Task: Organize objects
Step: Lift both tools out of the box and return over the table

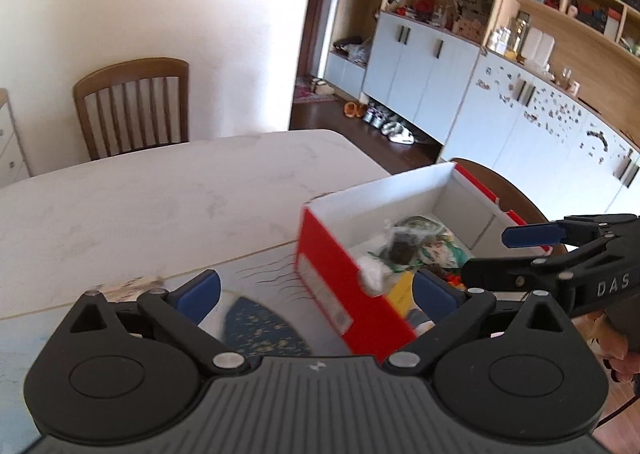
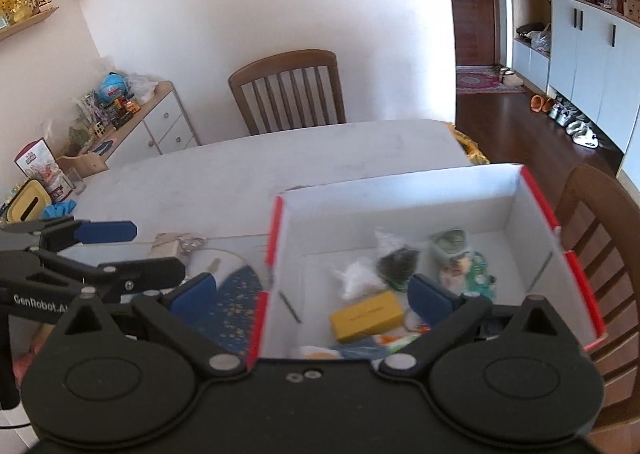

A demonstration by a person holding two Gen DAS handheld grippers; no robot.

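A red cardboard box with white inner walls stands on the pale table. Inside lie a yellow block, a green figurine, a dark bundle in clear plastic and a white bag. My left gripper is open and empty, its jaws to either side of the box's near corner. My right gripper is open and empty too, one finger outside the box's left wall and one over its inside. Each gripper shows in the other's view: the right gripper, the left gripper.
A blue patterned fan-shaped piece and a small patterned block lie on the mat left of the box. Wooden chairs stand at the far side and the right end. A cluttered sideboard is at the left.
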